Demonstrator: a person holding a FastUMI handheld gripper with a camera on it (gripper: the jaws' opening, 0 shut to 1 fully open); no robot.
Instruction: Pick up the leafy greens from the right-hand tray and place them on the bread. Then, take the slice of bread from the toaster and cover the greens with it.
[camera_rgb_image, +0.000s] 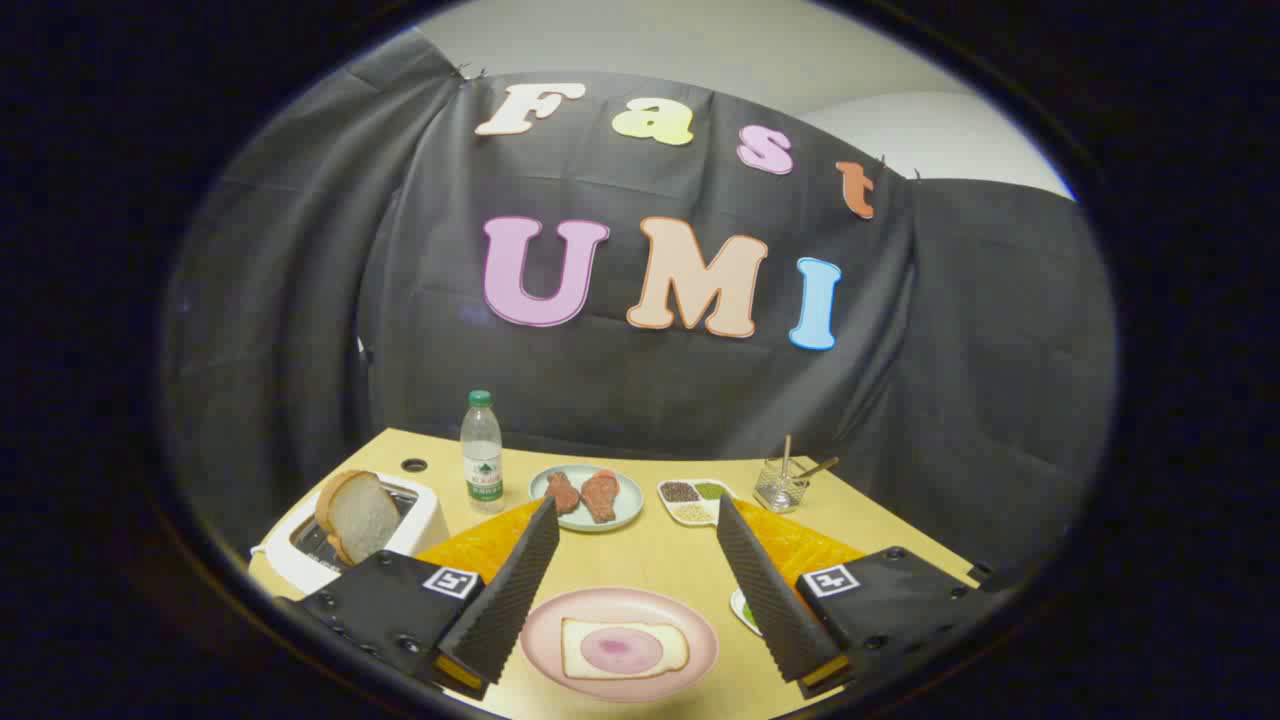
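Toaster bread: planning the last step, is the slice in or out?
In: the bread slice stands up from the toaster slot. Gripper open.

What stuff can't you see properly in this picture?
Gripper view, gripper open above the pink plate:
- Right-hand tray: just a sliver with a bit of green, hidden behind the right finger.
- Toaster: near end covered by the gripper's body.
- Sectioned dish: contents too small to name.

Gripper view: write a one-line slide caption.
Open gripper above a pink plate holding bread with ham; toaster with bread slice beyond.
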